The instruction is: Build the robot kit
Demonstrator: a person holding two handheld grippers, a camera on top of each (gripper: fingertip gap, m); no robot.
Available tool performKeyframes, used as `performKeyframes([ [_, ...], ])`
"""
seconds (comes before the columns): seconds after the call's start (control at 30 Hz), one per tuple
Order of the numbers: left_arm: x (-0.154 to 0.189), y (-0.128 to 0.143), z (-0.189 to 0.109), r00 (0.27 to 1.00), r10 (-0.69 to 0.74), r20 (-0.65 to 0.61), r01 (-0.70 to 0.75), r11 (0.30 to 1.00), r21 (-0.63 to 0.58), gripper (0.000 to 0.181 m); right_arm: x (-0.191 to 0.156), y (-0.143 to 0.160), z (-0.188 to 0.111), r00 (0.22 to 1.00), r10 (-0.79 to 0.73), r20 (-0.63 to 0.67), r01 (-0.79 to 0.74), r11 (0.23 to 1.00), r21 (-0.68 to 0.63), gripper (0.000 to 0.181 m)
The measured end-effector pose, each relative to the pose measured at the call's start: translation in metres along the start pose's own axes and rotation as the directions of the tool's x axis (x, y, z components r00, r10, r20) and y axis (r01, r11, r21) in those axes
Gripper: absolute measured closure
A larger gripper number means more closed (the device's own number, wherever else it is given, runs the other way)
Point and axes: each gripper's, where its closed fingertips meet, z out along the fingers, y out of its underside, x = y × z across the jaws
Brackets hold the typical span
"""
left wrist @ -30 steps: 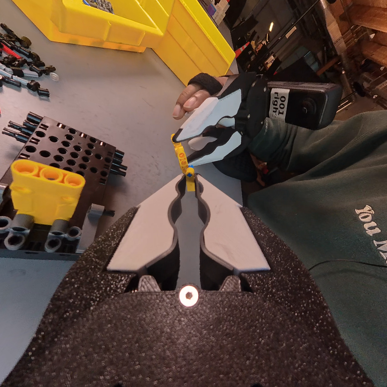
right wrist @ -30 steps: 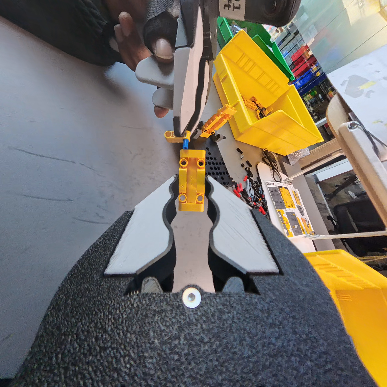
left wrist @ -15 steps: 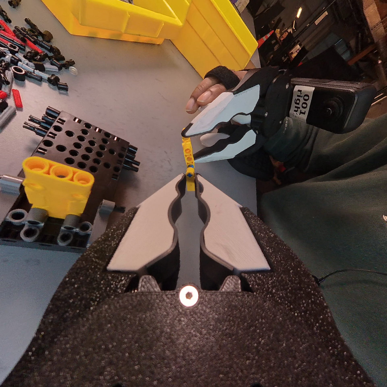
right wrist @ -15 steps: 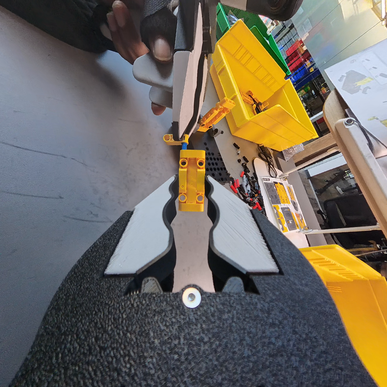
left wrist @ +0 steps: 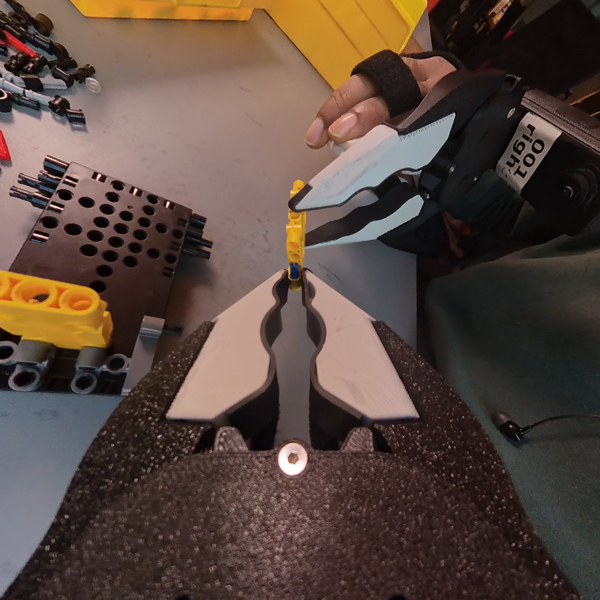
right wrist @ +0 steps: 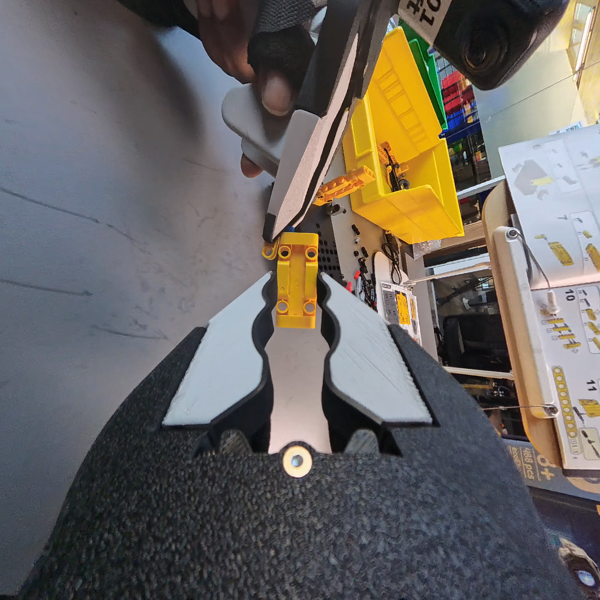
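My left gripper (left wrist: 294,274) is shut on a small yellow connector (left wrist: 294,285) with a blue pin (left wrist: 294,268) in it. My right gripper (right wrist: 296,276) is shut on a flat yellow block with four corner holes (right wrist: 296,292). In the left wrist view the right gripper (left wrist: 300,224) holds that block (left wrist: 295,227) edge-on, directly above the pin. In the right wrist view the left gripper (right wrist: 276,232) comes down from above, and its connector (right wrist: 268,251) touches the block's far end. The pin is almost hidden there. Both are held above the grey table.
A black perforated plate (left wrist: 107,233) lies to the left, with a yellow brick (left wrist: 55,311) on grey pieces at its near end. Loose small parts (left wrist: 35,74) lie far left. Yellow bins (left wrist: 341,35) stand behind. An instruction sheet on a stand (right wrist: 558,292) is at the right. My two grippers' fingertips are within a few centimetres of each other.
The two grippers have drawn together. The gap between the blue pin and the yellow block's end has closed, and the pin is now nearly hidden against the block.
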Motion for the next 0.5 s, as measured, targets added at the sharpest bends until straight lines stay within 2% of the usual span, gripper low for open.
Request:
performKeyframes([
  [0.2, -0.002, 0.017, 0.011, 0.999, 0.044, 0.033, -0.040, 0.992, -0.117, 0.174, -0.017, 0.016, 0.003, 0.996, -0.015, 0.088, 0.019, 0.999, -0.049, 0.157],
  [0.33, -0.003, 0.023, 0.015, 0.996, 0.079, 0.045, -0.071, 0.982, -0.173, 0.174, -0.030, 0.033, 0.002, 0.986, -0.004, 0.164, 0.025, 0.991, -0.128, 0.157],
  [0.5, 0.000, 0.022, 0.015, 0.995, 0.098, 0.023, -0.092, 0.981, -0.168, 0.174, -0.034, 0.039, 0.000, 0.966, 0.119, 0.228, -0.081, 0.982, -0.171, 0.157],
])
